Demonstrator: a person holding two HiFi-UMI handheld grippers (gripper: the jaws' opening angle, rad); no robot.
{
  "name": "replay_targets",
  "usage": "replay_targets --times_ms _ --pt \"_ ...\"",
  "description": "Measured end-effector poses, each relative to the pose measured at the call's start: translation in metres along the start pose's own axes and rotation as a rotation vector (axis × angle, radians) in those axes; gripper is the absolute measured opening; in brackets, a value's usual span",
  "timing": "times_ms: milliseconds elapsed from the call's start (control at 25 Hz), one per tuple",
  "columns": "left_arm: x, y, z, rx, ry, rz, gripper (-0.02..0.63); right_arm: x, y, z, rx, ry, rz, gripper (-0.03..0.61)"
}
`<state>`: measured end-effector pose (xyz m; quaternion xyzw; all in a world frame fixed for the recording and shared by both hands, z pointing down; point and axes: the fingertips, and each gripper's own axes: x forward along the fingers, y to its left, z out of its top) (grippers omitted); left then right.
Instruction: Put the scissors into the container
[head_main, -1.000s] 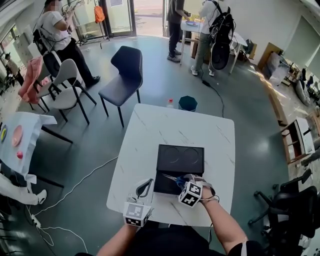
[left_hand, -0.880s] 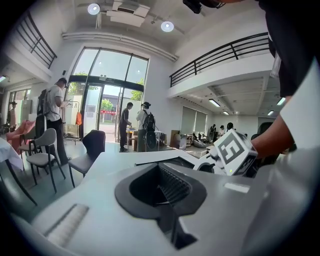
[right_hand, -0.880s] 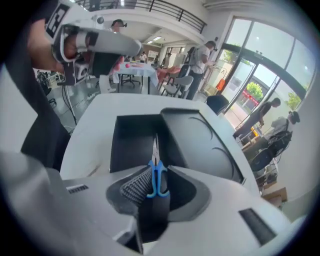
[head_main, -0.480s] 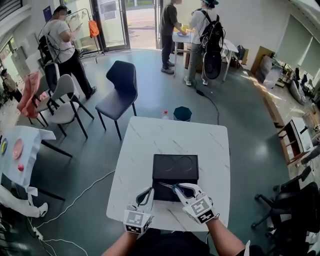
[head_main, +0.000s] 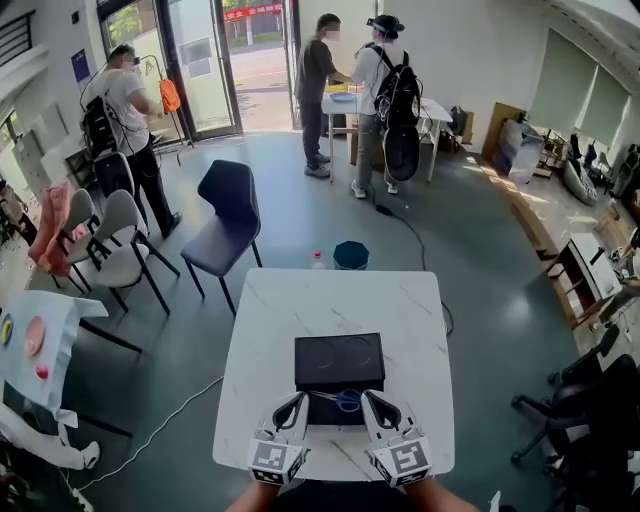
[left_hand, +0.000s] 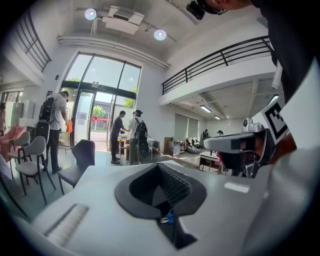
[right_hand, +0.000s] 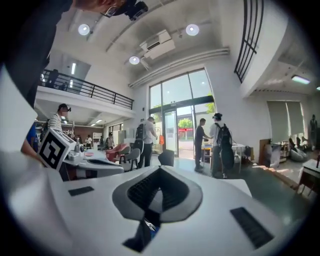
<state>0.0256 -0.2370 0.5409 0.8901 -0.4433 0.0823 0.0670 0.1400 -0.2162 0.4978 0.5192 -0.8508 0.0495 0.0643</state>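
Observation:
The black container (head_main: 339, 352) sits mid-table near the front. The scissors (head_main: 341, 400), blue-handled with blades pointing left, lie in its front part. My left gripper (head_main: 297, 402) is at the container's front left corner and my right gripper (head_main: 367, 398) at its front right, flanking the scissors. Neither touches them. Both look shut with nothing held. A bit of the blue scissors (left_hand: 167, 218) shows below the closed jaws of the left gripper (left_hand: 160, 167). The same blue of the scissors (right_hand: 149, 228) shows beneath the right gripper (right_hand: 160, 171).
The white marble table (head_main: 300, 310) holds only the container. Beyond its far edge stand a teal stool (head_main: 351, 255), a small bottle (head_main: 317, 259) and a dark chair (head_main: 226, 215). Several people stand farther off. An office chair (head_main: 580, 415) is at the right.
The right gripper carried the scissors over the container, let them go inside and drew back to the front edge. The left gripper shifted slightly right. The head view tilted up.

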Motion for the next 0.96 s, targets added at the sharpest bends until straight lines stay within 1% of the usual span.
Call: replay_targets --times_ms 160,280,520,600,720,960 --pt "0.004 -0.005 0.013 0.010 -0.032 -0.011 0.010 -0.009 -0.015 0.002 -0.002 -0.009 -0.065 0.008" --pt "0.003 -0.007 0.015 0.015 -0.035 -0.014 0.010 -0.013 -0.018 0.004 -0.009 -0.011 -0.086 0.008" --pt "0.002 -0.008 0.011 0.014 -0.026 -0.015 0.009 -0.013 -0.009 0.004 -0.038 -0.007 -0.076 0.008" --pt "0.003 -0.008 0.015 0.010 -0.027 -0.007 0.010 -0.012 -0.008 0.003 -0.049 0.004 -0.079 0.008" --pt "0.002 -0.007 0.022 0.007 -0.027 0.005 0.011 -0.012 -0.003 0.001 -0.059 0.008 -0.060 0.008" --pt "0.002 -0.010 0.005 0.018 -0.004 -0.034 0.010 -0.014 0.001 0.002 -0.075 0.001 -0.033 0.008"
